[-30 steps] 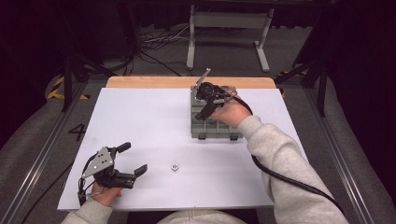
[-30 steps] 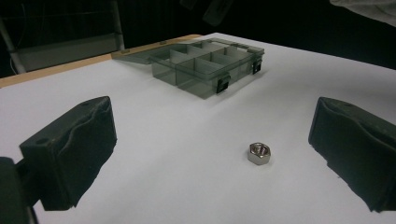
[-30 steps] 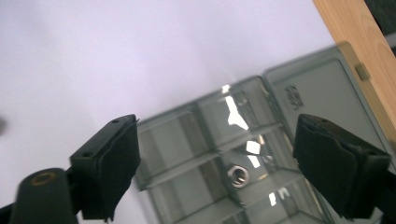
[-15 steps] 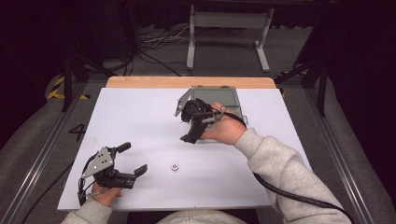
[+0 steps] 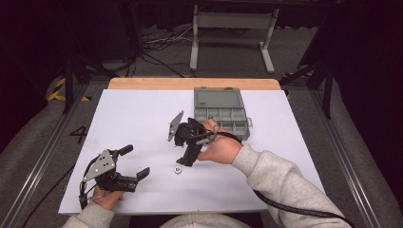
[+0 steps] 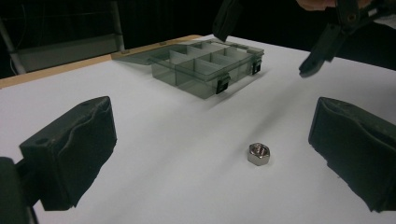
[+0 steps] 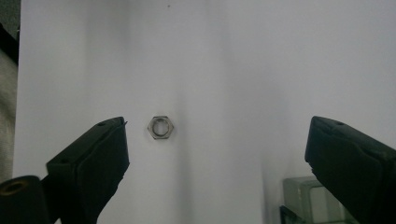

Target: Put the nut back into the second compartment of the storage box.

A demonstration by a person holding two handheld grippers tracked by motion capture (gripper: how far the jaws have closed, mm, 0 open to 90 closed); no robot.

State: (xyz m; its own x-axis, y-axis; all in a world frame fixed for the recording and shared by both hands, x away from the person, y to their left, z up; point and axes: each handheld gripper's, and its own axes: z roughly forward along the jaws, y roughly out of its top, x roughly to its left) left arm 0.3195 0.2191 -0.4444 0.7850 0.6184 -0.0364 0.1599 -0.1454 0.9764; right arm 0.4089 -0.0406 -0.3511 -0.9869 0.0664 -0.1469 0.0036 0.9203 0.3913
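The right gripper [image 5: 184, 159] hangs above the nut [image 5: 177, 170], fingers wide and empty; off-centre, they could knock it sliding across the surface [image 5: 142, 118]. The left gripper [image 5: 135, 164] rests wide too.

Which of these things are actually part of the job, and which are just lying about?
Part of the job:
- hex nut on the white sheet
- compartment box, lid open
- right gripper, jaws wide, just been opening, nothing between them, poised by the nut

Just lying about:
- left gripper, open, idle
- metal stand and cables on the floor beyond
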